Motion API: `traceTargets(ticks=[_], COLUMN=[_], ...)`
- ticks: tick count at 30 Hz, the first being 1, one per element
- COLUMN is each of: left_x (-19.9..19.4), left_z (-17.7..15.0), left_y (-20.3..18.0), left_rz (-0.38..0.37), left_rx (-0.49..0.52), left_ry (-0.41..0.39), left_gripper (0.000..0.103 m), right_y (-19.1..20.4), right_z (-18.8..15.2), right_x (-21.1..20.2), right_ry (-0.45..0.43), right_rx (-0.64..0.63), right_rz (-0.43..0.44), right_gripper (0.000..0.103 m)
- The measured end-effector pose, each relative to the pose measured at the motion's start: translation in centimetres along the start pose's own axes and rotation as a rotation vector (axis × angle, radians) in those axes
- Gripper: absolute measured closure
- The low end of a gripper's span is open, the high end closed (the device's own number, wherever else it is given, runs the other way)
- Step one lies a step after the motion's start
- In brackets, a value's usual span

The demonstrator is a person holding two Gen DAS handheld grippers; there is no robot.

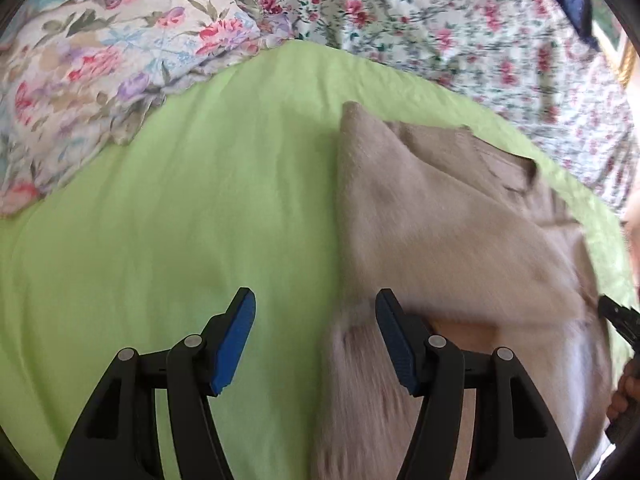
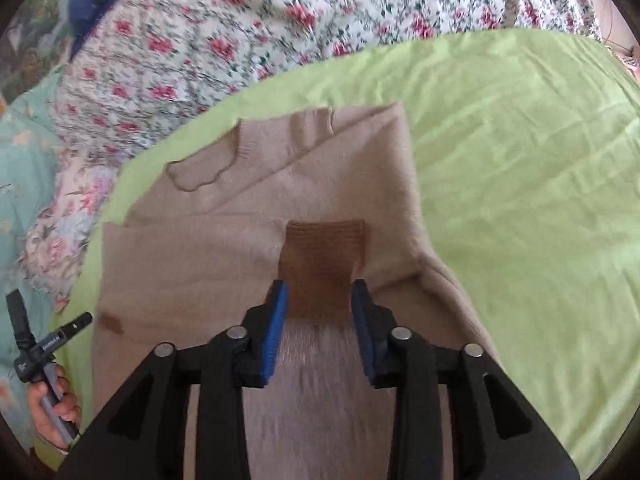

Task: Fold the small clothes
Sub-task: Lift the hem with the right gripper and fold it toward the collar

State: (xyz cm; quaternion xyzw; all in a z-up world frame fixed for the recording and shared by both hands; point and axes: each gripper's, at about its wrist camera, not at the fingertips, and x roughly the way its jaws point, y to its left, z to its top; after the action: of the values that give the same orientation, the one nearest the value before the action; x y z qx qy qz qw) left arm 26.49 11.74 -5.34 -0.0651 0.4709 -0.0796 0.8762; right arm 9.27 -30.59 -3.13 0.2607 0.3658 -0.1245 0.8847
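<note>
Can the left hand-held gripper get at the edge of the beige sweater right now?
Probably yes: the left hand-held gripper is open, and the beige sweater has its edge between the fingers on the green sheet, nothing covering it.

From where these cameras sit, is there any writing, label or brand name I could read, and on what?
None reads clearly.
Black handle piece of the other hand-held gripper, right wrist view: a small white marking, too small and blurred to read.
Beige sweater, its brown patch, green sheet: no text.
</note>
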Motion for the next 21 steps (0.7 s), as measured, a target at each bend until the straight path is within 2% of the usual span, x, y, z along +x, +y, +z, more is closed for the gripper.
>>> traceTargets(ticks=[3,7,11,13,15,21], left_x=[-2.4,-5.8,-7.7,-8.3,-9.3,-10.8], left_z=[-2.9,-8.6,-13.1,-15.5,-17.4,-21.7], left_y=[-0.2,-0.5,0.0,0.5,0.6,0.2], left_rz=[-0.06,-0.126,-0.16,-0.206,-0.233,-0.471], left_rx=[0.007,0.022,-0.017,-0.048,-0.049,-0.1], left_ry=[0.011,0.049,0.096,0.122,0.104,0.136], left_gripper=[0.04,0.037,0.033,0.032,0.032,0.032], right_y=[-0.5,-1.0,-1.5,-2.0,-2.8,-6.0], right_z=[-2.0,-4.9,-8.3,-9.7,-11.3,-15.0], right_x=[-2.9,-5.5,-7.5,-8.6,-10.0,-13.8], right_ry=[-0.007,0.016,0.036,0.046,0.049,0.057], right_rx=[-0.025,-0.037,-0.045,-0.048,-0.055,-0.05], right_rz=[0.012,0.043,0.062,0.076,0.088,0.119], right_gripper=[0.058,0.056,0.052,0.05,0.048,0.045])
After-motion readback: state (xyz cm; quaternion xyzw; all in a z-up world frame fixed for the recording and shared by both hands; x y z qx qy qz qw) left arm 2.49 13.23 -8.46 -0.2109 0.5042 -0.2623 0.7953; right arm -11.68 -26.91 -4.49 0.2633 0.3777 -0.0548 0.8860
